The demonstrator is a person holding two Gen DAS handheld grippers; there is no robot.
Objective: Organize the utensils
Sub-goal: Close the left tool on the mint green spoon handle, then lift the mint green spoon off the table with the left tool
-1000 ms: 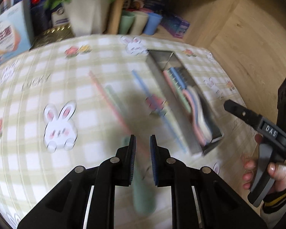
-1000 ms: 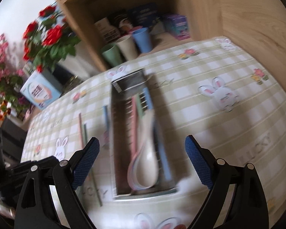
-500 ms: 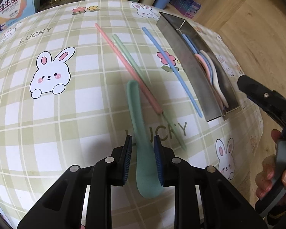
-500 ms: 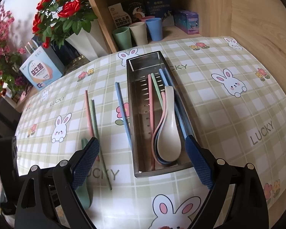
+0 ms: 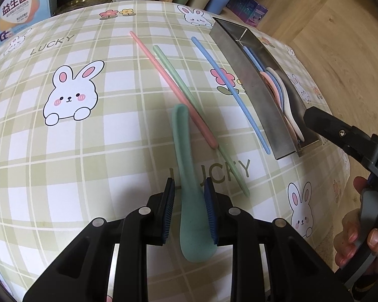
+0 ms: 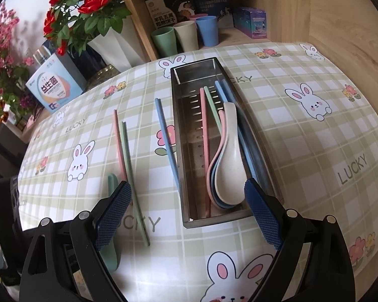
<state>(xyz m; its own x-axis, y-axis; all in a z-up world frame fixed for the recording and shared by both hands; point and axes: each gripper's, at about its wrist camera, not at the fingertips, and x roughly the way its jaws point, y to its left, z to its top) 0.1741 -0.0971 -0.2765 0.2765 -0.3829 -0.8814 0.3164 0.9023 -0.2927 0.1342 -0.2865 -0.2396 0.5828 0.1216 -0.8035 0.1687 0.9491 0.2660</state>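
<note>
Left hand-held gripper (image 5: 189, 211): jaws narrowly parted, just been opening, straddling green spoon (image 5: 189, 183) flat on desk (image 5: 63, 151), unclamped; right hand-held gripper (image 6: 186, 211): wide open, empty, above steel tray (image 6: 186, 136) for receiving.

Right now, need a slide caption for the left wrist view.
Left tool straddles the green spoon on the checked tablecloth, three chopsticks beside the steel tray.

Bench cloth (image 6: 302, 138): green check, rabbits, "LUCKY". At 12 o'clock, three cups (image 6: 184, 37) in a wooden shelf, green, beige, blue. At 10 o'clock, red roses (image 6: 88, 2) in white vase, blue box (image 6: 54, 86) beside.
</note>
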